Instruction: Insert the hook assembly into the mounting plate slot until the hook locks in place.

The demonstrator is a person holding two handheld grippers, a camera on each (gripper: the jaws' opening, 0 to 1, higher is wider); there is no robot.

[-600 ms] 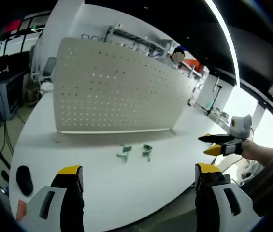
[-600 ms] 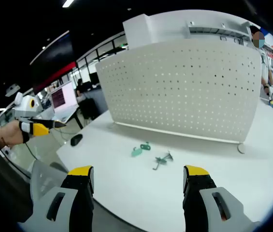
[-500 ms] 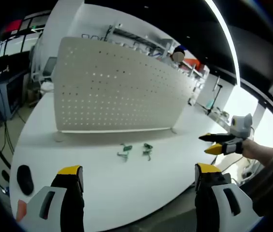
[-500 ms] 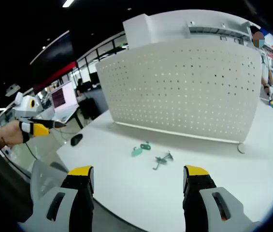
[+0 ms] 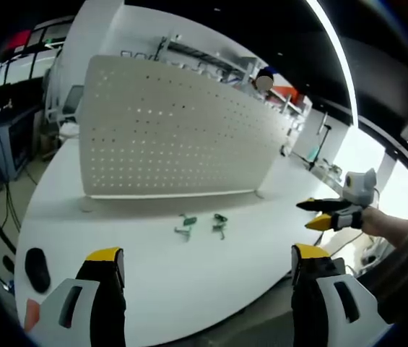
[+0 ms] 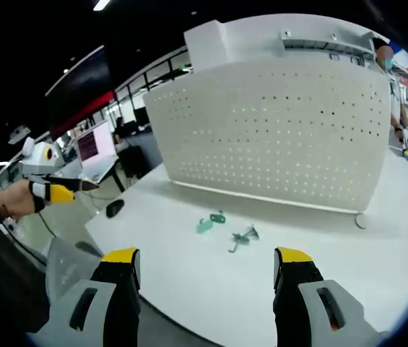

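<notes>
Left tool [image 5: 207, 264] jaws apart, empty, held back over near table [image 5: 153, 289] edge. Right tool [image 6: 207, 264] same, jaws wide. Two green hook parts [image 6: 209, 222] [image 6: 242, 238] lie side by side mid-table, before upright perforated panel [image 6: 276, 137]. Bare table surface all around them. Black mouse [image 5: 37, 267] near left edge.

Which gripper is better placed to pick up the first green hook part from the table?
Hard to call. Both the left gripper and right gripper are open, empty and held back from the table. Slightly right: the green hook parts look a bit nearer and centred between its jaws.
</notes>
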